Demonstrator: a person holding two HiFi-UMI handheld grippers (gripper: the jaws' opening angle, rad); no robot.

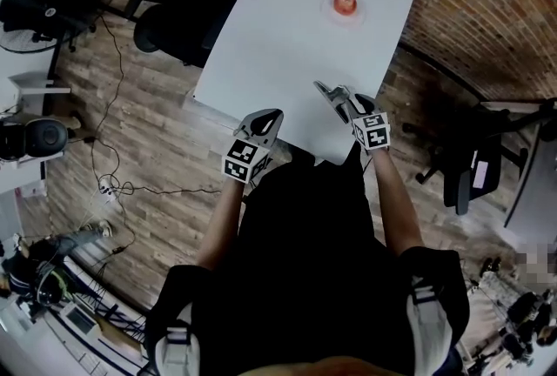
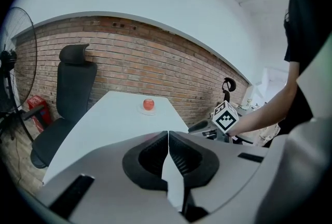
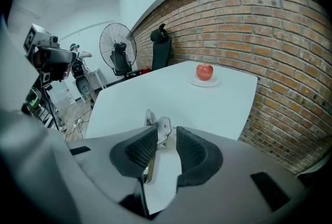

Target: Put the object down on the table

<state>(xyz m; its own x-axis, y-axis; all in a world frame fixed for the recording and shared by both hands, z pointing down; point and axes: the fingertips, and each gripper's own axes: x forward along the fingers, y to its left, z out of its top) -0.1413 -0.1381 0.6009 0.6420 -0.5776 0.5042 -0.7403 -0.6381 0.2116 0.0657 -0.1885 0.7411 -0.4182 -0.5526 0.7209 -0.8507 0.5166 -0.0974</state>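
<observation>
Right gripper [image 3: 167, 132] fingers are grasping a shiny metal object [image 3: 161, 125] just over the table's [image 3: 171, 98] near edge. It should be lowering it until it rests flat, then releasing. Left gripper [image 2: 168, 133] fingers are sitting clenched, empty.

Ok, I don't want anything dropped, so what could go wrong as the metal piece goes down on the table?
1. The right claw holds the metal piece close to the near edge of the table; let go there, it might slide off.
2. The piece looks thin and shiny, so it may slip or tip between the pads before it touches down.
</observation>
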